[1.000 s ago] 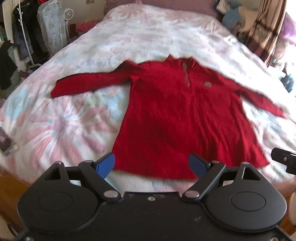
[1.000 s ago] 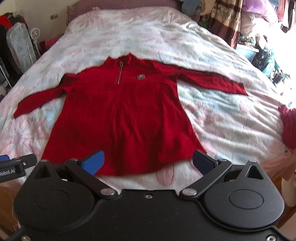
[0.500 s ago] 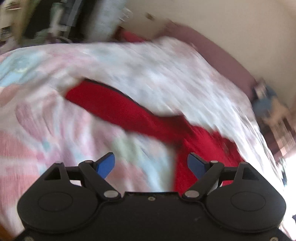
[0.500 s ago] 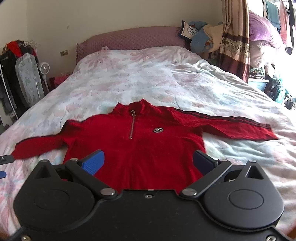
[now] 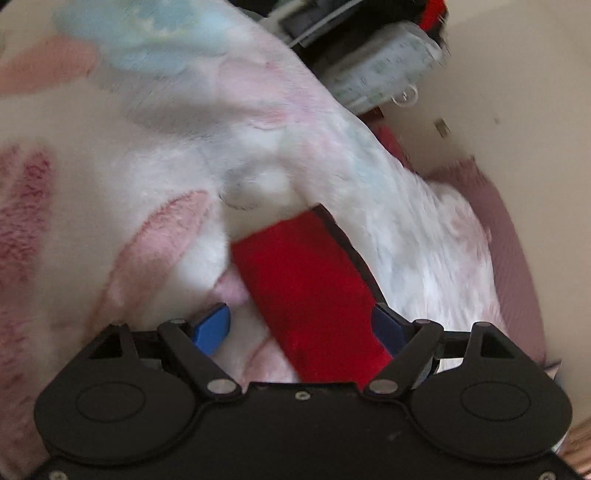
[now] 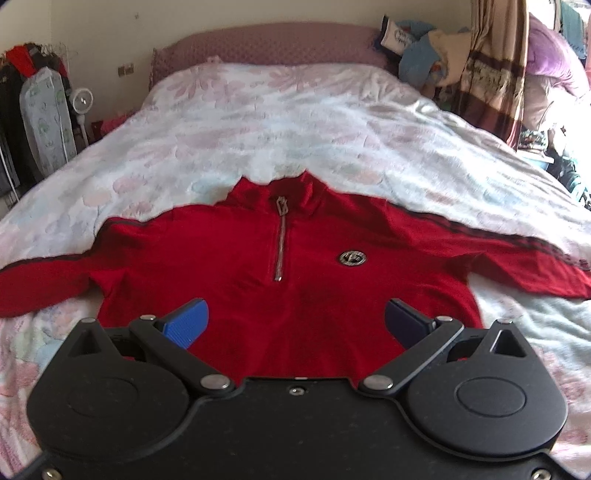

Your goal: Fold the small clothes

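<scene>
A red zip-neck pullover (image 6: 280, 280) lies flat, front up, collar toward the headboard, on the floral bedspread (image 6: 314, 122). The left gripper (image 5: 301, 326), jaws wide and empty, straddles the left sleeve (image 5: 306, 288) lengthwise; the right gripper (image 6: 295, 323), also spread and empty, hovers over the chest.

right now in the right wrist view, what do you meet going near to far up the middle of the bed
open right tool → red zip-neck pullover → silver zipper → red stand-up collar → white floral bedspread → mauve padded headboard → cream wall
</scene>
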